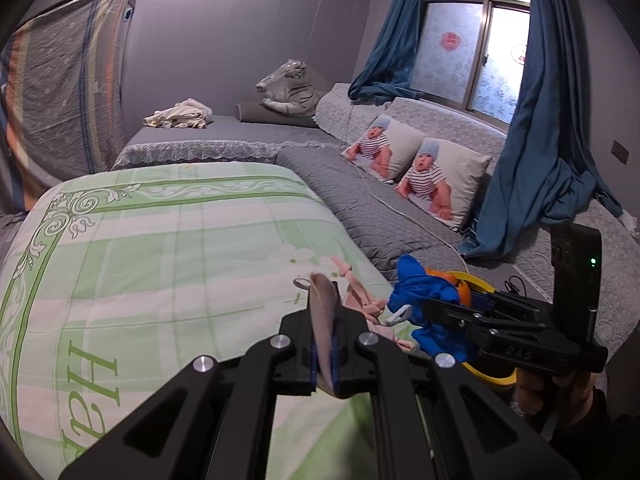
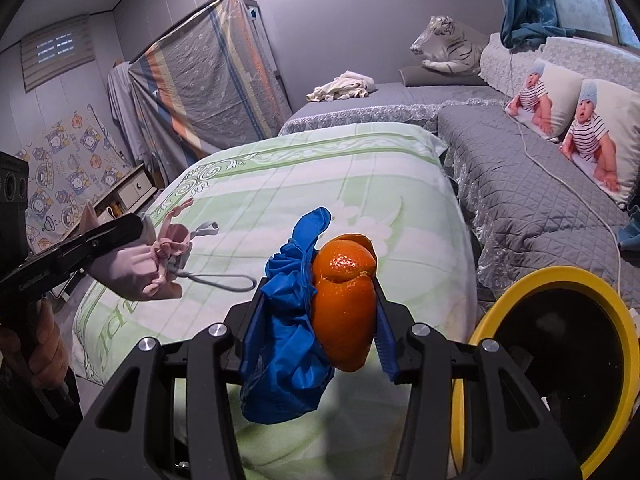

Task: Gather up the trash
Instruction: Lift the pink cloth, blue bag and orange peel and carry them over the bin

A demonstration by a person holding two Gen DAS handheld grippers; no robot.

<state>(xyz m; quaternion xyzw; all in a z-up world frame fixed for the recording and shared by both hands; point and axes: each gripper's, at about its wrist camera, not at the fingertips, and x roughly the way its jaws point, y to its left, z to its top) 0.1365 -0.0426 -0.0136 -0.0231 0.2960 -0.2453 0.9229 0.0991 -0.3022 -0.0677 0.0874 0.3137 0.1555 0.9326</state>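
My left gripper (image 1: 325, 344) is shut on pink face masks (image 1: 324, 328) with dangling ear loops, held above the green bedspread (image 1: 160, 264); it also shows in the right wrist view (image 2: 136, 228), with the masks (image 2: 136, 276) hanging from it. My right gripper (image 2: 316, 320) is shut on a crumpled blue plastic bag (image 2: 280, 344) and an orange peel (image 2: 344, 308) together. In the left wrist view the right gripper (image 1: 436, 312) holds the blue bag (image 1: 428, 300) beside the yellow-rimmed trash bin (image 1: 492, 376). The bin (image 2: 560, 280) stands open at lower right.
A grey quilted sofa (image 2: 520, 184) with two baby-print pillows (image 1: 440, 176) runs along the right under a window with blue curtains (image 1: 536, 120). A white cable (image 2: 560, 184) crosses it. A plush tiger (image 1: 288, 88) and crumpled cloth (image 1: 180, 116) lie at the back.
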